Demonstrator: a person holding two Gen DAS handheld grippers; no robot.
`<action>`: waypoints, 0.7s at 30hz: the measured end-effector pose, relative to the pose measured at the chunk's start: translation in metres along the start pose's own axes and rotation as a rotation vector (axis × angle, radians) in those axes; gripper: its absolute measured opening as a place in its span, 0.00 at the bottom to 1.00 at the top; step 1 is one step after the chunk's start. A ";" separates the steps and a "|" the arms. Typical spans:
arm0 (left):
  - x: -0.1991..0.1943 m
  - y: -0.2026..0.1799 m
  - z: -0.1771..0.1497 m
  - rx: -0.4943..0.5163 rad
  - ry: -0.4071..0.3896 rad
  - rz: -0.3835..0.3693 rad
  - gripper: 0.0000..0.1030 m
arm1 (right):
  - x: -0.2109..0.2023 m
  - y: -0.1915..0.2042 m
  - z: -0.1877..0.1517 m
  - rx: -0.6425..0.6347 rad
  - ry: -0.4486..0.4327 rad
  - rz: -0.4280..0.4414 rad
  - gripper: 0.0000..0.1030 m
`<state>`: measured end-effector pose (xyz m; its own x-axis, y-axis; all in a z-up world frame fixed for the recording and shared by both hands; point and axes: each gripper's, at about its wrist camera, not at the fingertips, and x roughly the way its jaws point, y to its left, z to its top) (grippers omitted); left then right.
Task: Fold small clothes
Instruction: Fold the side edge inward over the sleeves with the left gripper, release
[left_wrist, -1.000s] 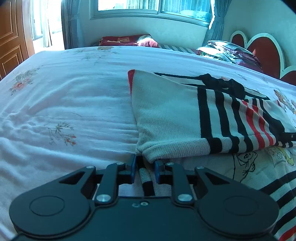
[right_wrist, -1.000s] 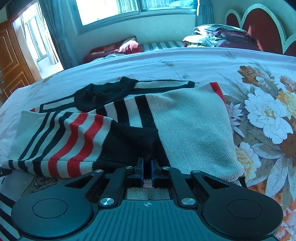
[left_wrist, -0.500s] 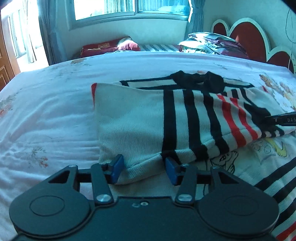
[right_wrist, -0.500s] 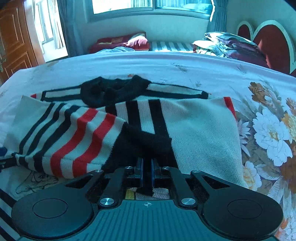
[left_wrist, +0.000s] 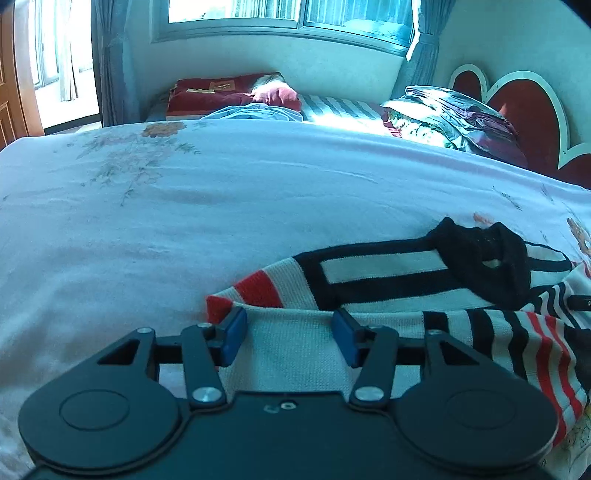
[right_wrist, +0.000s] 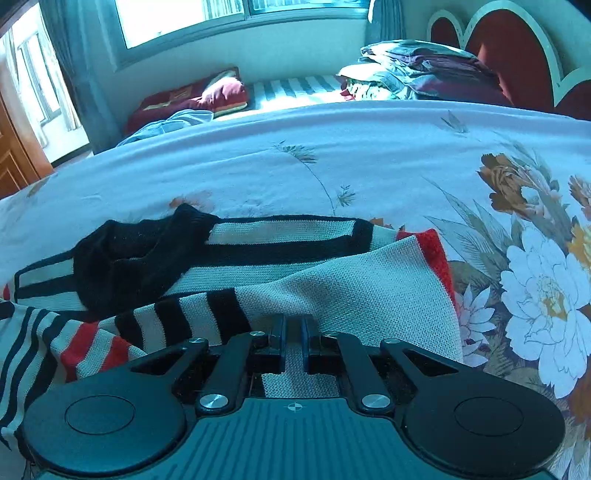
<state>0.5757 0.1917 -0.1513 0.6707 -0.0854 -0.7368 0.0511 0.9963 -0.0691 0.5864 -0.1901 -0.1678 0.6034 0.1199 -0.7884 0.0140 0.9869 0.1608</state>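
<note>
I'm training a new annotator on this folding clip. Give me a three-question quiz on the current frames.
1. True or false: the right gripper is clamped on the sweater.
2. What colour is the sweater's collar? A) red B) black C) cream
3. Fill in: the sweater lies on a ____ with a floral sheet.

Key
1. True: its jaws are pinched on the cream knit.
2. B
3. bed. Note too that the left gripper has its jaws opening, with cream knit between the pads but not pressed.
</note>
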 end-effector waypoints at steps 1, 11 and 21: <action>-0.004 0.002 -0.001 -0.014 -0.001 0.001 0.50 | -0.002 0.005 0.001 -0.023 0.006 -0.019 0.06; -0.025 -0.096 -0.023 0.057 -0.011 -0.118 0.51 | -0.028 0.111 -0.016 -0.094 -0.039 0.246 0.27; -0.036 -0.032 -0.048 0.121 -0.046 0.103 0.66 | -0.020 0.063 -0.032 -0.171 0.014 -0.004 0.22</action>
<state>0.5143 0.1628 -0.1553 0.7098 0.0153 -0.7042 0.0668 0.9938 0.0889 0.5498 -0.1267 -0.1608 0.5925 0.1165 -0.7971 -0.1204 0.9912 0.0554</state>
